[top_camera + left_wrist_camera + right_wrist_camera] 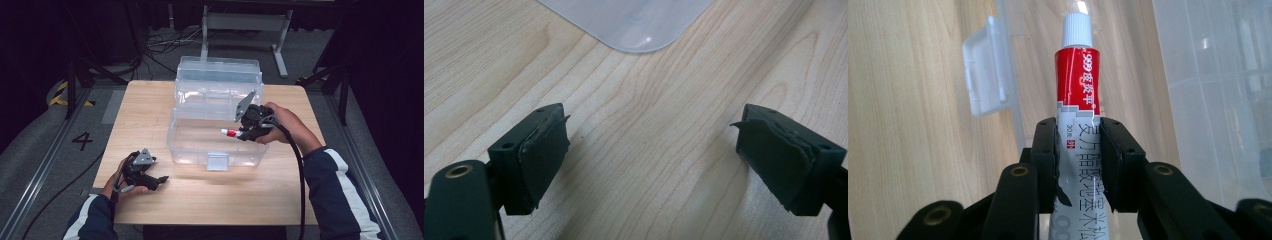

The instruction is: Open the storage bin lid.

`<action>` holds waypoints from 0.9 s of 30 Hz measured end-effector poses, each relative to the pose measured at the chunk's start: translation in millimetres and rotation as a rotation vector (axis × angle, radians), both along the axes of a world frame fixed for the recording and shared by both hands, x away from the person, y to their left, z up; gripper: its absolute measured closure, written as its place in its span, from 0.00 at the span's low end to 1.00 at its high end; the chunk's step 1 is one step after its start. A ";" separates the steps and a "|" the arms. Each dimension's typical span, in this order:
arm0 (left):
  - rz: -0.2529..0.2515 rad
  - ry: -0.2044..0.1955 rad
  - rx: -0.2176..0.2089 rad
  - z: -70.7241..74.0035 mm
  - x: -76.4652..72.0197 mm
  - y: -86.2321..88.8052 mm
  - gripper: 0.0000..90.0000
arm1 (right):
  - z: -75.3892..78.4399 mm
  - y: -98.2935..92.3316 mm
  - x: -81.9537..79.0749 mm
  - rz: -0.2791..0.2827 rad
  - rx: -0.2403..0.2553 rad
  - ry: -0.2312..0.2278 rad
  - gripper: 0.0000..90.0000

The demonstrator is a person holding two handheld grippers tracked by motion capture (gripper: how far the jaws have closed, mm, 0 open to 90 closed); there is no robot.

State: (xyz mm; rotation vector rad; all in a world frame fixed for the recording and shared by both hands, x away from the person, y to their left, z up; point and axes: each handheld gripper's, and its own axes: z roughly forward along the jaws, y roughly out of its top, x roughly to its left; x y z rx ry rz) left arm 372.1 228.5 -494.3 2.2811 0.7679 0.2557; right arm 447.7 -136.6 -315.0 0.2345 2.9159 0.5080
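The red-and-white tube [1077, 105] is clamped between the jaws of the right gripper [243, 131], cap pointing left, held above the open clear plastic box [180, 145] on the desk [280, 190]. The left gripper [159, 181] rests near the desk's front left, jaws wide apart, empty.

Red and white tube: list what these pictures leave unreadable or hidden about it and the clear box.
- Red and white tube, right gripper view: its lower end is cut off by the bottom edge, and the right hand-held gripper clamped on it covers part of the print.
- The tube in the high view: too small to read.
- Clear plastic box, high view: glare and see-through walls hide whether anything lies inside.
- Box corner, left gripper view: cut off by the top edge.
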 end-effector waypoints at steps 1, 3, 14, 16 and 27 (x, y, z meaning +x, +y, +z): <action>0.000 0.000 0.000 0.0 0.0 0.0 0.15 | 0.0 0.0 0.0 0.000 0.000 0.000 0.78; 0.000 0.000 0.000 0.0 0.0 0.0 0.15 | -3.3 3.9 2.9 0.004 -0.013 0.008 0.78; 0.003 0.001 -0.001 0.0 -0.2 -0.1 0.15 | -27.6 17.6 20.8 -0.006 -0.068 0.050 0.78; 0.003 0.001 -0.001 0.0 -0.2 -0.1 0.15 | -32.7 17.9 23.3 -0.011 -0.080 0.060 0.78; 0.003 0.001 -0.001 0.0 -0.2 -0.1 0.15 | -53.9 12.1 26.8 -0.023 -0.112 0.085 0.78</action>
